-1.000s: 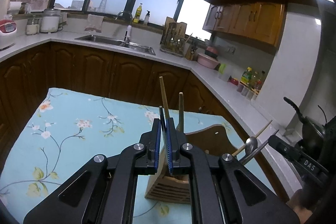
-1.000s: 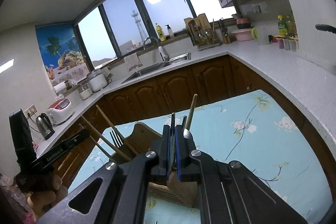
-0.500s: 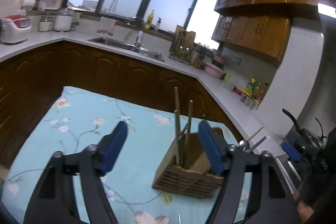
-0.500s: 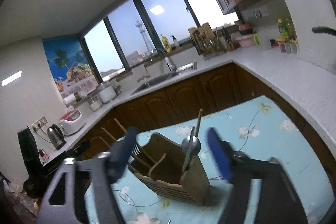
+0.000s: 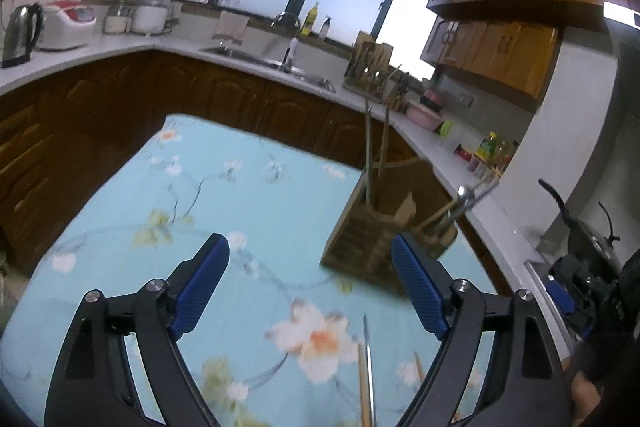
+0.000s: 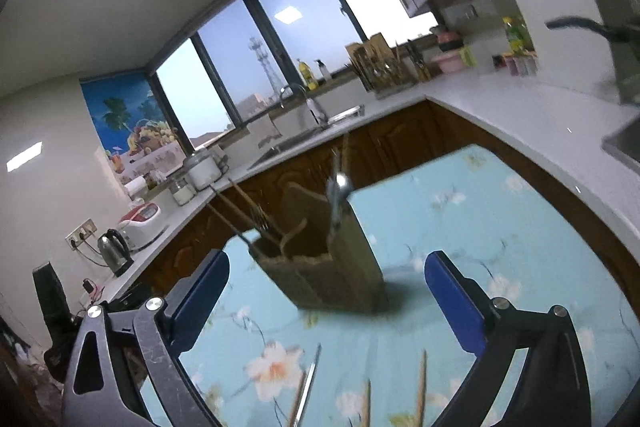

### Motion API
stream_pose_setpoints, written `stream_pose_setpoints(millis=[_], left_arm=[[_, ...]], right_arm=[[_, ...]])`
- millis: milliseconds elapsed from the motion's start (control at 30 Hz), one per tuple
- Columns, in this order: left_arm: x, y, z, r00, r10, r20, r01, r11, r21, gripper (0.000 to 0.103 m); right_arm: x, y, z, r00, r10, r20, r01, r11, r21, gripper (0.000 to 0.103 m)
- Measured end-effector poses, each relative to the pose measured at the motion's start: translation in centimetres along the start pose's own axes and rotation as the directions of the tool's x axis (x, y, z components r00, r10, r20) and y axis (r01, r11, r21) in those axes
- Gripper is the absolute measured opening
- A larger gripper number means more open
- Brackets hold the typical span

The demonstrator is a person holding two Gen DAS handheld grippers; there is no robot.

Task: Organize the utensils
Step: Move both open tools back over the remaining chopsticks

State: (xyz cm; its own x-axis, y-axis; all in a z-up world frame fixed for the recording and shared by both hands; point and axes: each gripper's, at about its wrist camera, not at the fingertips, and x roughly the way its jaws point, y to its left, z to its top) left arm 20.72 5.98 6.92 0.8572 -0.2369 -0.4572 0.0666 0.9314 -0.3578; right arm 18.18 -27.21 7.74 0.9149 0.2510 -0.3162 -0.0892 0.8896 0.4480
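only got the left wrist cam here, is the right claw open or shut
observer: open. The right claw has its blue pads spread wide and grips nothing.
operator: whats in the holder slot by the spoon, its a blur for me
observer: a fork, tines up, among wooden sticks in the wooden utensil holder.
operator: how many loose pieces on the table
observer: the right wrist view shows four handle ends on the floral tablecloth just ahead of that claw: one metal handle, the rest look like wooden handles.
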Motion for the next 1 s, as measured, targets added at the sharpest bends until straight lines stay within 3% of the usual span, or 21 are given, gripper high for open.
stream_pose_setpoints(millis=[300,600,1000], left_arm=[[-2.4,0.9,-4.0,0.997,0.001,-0.074,-0.004,0.999,-0.039,0.086],[-2.5,0.6,-7.2,0.989,0.014,-0.15,-0.017,1.0,-0.019,0.086],[-1.2,-1.1,-8.8,0.974,0.015,-0.225,-0.006,0.999,0.039,0.086]], right_arm=[[-2.3,-1.3,-3.4,0.996,-0.057,-0.062,0.058,0.998,0.001,0.099],[-3.7,-2.0,-6.7,0.989,-0.099,-0.112,0.096,0.995,-0.033,0.099],[-3.6,-3.5,-7.8,0.979,-0.133,-0.151,0.131,0.991,-0.028,0.099]])
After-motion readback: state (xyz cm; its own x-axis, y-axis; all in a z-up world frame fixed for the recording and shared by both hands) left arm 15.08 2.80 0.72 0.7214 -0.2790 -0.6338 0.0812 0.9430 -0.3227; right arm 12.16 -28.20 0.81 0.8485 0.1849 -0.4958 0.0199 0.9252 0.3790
